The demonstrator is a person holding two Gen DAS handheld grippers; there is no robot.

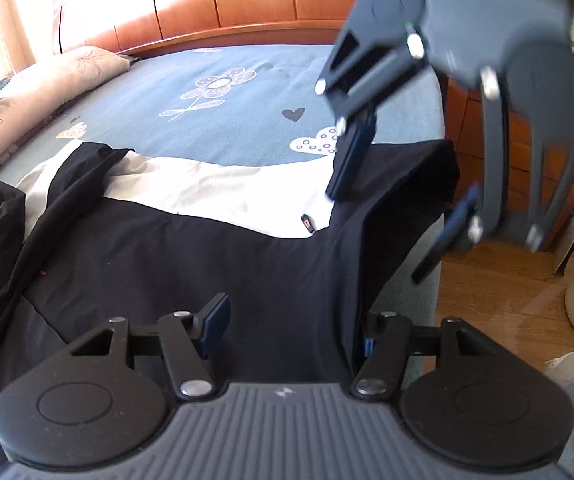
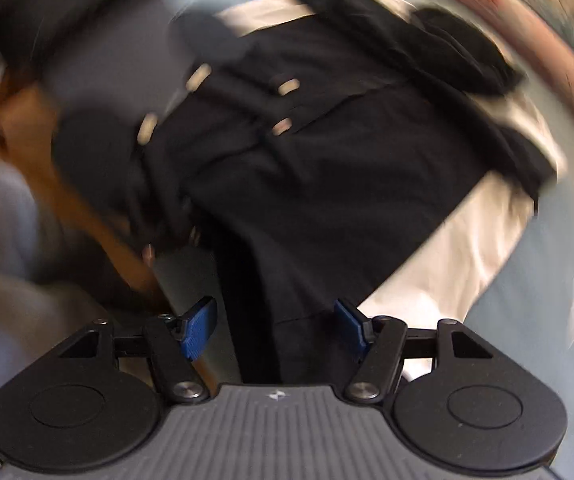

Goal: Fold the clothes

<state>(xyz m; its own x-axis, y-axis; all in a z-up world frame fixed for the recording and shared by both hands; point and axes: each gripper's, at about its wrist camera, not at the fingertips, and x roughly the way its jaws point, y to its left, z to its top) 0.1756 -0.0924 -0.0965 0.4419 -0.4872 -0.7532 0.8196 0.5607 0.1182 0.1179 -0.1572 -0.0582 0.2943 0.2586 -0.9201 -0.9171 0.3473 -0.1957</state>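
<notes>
I see the black-and-white garment [image 1: 191,240] spread on the bed [image 1: 247,92]. My left hand-held gripper [image 1: 287,332] sits over its near black edge, fingers parted with cloth between them, not pinched. My right hand-held gripper [image 1: 399,200] hangs released above the garment's right side.

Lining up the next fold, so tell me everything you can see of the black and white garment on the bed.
The garment is mostly black soft cloth with a white panel across its far part and a small red tag. It lies spread on the blue flowered bedsheet, rumpled at the left, one dark flap reaching the bed's right edge.
</notes>
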